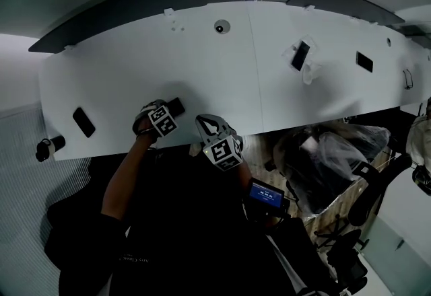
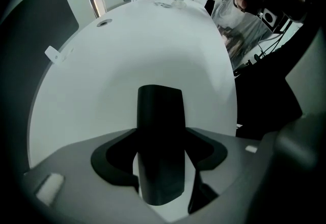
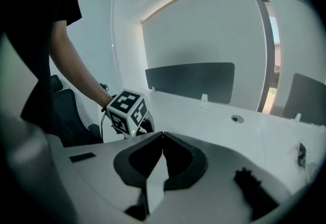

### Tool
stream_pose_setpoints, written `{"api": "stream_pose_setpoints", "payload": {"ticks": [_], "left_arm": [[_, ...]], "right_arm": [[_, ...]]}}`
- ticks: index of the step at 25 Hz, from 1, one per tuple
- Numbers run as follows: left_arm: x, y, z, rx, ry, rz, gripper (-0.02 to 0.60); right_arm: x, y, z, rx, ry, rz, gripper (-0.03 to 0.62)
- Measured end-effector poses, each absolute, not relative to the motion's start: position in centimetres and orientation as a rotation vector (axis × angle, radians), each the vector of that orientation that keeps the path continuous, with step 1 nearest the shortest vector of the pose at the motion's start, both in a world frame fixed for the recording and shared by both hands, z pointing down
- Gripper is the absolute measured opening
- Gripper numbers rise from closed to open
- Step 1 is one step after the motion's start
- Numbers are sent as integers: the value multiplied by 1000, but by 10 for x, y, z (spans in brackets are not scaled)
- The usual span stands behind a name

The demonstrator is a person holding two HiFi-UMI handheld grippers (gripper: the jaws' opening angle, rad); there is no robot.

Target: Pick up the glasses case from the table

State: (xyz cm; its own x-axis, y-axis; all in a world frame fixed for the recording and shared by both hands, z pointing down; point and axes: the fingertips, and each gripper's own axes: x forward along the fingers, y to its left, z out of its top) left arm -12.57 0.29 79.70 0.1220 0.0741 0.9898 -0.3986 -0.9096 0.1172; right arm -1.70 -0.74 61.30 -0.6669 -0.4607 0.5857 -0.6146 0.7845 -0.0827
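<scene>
Right now the grasp is in hand: the left hand-held gripper [image 1: 161,118] points down over the glasses case [image 2: 160,116], which lies flat on the white counter [image 1: 202,59] near its front edge, lower left of centre in the head view. Its jaws stand apart with the dark case between them, slivers of counter showing either side, so nothing is clamped yet. The right hand-held gripper [image 3: 163,134], jaws together and empty, hangs just to the right. Next, I judge, the left jaws must close squarely on the case's sides before any lift
</scene>
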Motion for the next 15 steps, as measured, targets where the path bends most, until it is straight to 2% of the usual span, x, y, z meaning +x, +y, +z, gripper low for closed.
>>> {"api": "stream_pose_setpoints", "payload": {"ticks": [15], "left_arm": [[-135, 5, 786, 2079, -366, 1670, 291]], "right_arm": [[-36, -9, 601, 794, -2406, 321, 8]]}}
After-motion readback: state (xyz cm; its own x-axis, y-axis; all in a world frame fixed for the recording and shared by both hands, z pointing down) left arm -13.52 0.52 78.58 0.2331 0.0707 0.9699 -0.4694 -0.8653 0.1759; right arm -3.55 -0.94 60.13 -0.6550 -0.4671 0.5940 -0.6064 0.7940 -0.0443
